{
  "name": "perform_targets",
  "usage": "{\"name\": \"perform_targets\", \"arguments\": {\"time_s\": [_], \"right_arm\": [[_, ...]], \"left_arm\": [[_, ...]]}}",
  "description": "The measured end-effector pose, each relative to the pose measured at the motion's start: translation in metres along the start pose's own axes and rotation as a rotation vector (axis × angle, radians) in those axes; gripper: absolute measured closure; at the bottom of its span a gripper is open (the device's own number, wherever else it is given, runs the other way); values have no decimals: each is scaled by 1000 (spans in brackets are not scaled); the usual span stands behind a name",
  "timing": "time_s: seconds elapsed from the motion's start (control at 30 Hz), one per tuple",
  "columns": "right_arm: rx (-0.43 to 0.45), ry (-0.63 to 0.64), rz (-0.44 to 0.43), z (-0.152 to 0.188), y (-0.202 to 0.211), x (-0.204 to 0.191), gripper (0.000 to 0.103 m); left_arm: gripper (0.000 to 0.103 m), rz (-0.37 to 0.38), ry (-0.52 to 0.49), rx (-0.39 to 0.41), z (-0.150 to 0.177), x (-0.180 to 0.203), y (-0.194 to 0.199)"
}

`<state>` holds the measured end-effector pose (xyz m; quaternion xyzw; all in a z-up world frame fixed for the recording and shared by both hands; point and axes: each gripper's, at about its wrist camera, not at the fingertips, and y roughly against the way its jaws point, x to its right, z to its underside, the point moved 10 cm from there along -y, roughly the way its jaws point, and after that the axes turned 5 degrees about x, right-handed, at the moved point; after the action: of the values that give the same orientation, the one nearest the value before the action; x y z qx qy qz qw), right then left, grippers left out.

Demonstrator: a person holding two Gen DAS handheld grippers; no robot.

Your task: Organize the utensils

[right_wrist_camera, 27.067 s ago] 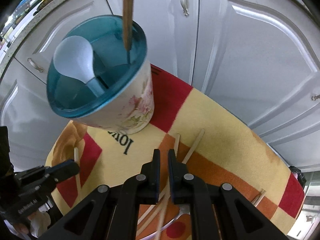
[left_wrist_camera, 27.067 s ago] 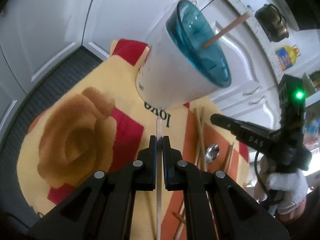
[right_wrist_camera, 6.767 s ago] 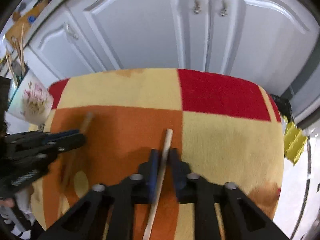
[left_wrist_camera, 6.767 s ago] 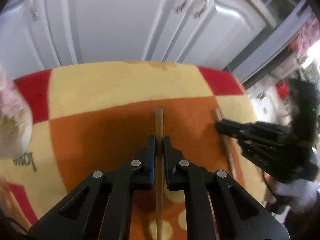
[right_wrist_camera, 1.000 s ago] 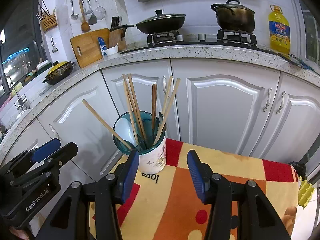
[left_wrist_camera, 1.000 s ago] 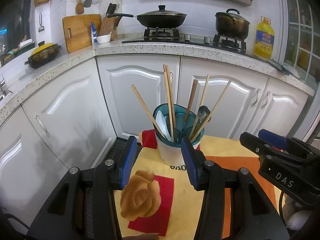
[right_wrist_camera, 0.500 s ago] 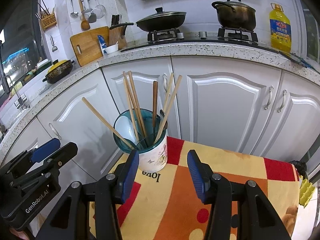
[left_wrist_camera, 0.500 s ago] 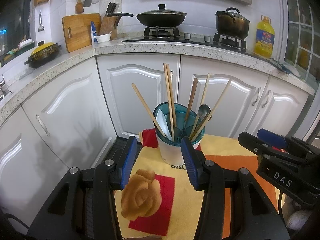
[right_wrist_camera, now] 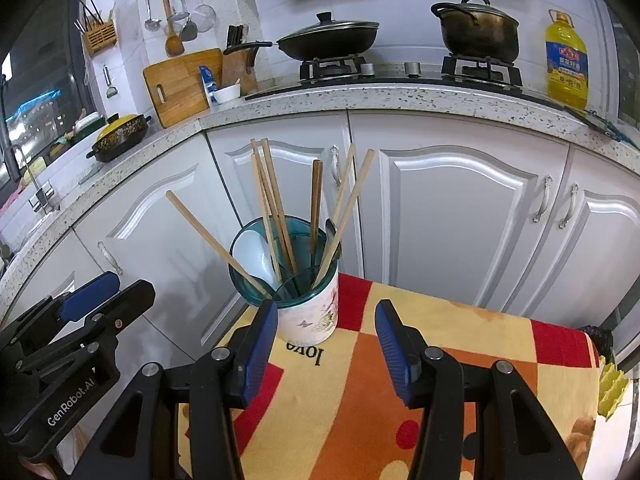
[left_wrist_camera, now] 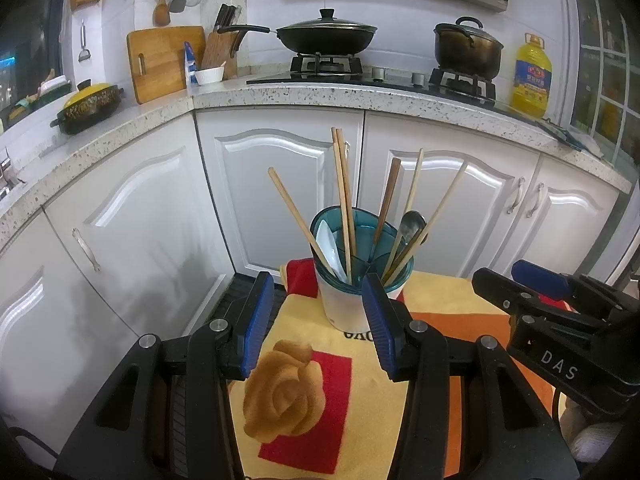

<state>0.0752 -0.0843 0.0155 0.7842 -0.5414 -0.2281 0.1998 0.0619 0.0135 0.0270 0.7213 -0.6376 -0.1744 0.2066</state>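
Chopsticks (left_wrist_camera: 343, 200) now upright in holder (left_wrist_camera: 352, 300)

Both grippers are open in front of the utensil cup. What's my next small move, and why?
Probably none beyond drawing both hands back. The left gripper and right gripper are open and hold nothing. The chopsticks, white spoon and metal spoon all stand in the utensil cup, and no loose utensil shows on the visible part of the cloth. Sweep once to check its hidden near edge.

"das" stands in white on the right hand-held gripper (left_wrist_camera: 520, 284); "genrobot.ai" on the left hand-held gripper (right_wrist_camera: 116, 292); upside-down "love" on the cloth (right_wrist_camera: 360, 380) near the utensil cup (right_wrist_camera: 308, 312).
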Motion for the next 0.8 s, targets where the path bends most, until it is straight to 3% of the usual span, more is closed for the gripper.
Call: {"name": "perform_targets", "arguments": {"time_s": [0.8], "right_arm": [[-19,16,3,3,-5,-3,52]], "left_arm": [[58,-7,12,-9,3,0,-1]]}}
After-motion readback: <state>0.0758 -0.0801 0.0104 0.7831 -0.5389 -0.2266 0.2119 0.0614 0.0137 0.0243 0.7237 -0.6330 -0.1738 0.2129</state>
